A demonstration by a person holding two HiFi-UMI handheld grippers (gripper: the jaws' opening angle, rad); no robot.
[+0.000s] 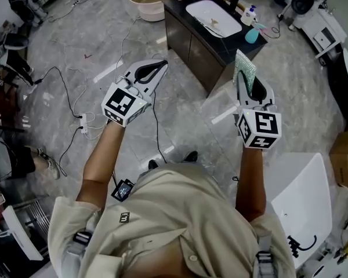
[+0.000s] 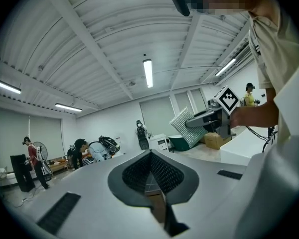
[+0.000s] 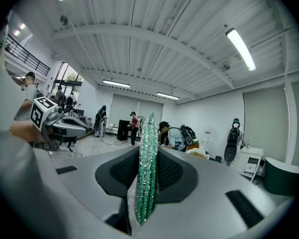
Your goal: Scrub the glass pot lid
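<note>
Glass pot lid cannot be told for certain; a pale oval thing [image 1: 204, 9] with a small tan spot lies on the dark table [image 1: 235, 42], ahead of both grippers; the right gripper [image 1: 245, 80] has its fingers clamped on a green glittery scrub pad [image 3: 146, 173], held on edge above the floor [image 1: 75, 45]; the left gripper [image 1: 160, 66], well apart from it, has its fingers closed together, empty.

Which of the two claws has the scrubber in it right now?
The right claw, shut on the green sparkly mesh scrubbing pad standing edge-on between its jaws; the left claw is shut on nothing.
</note>
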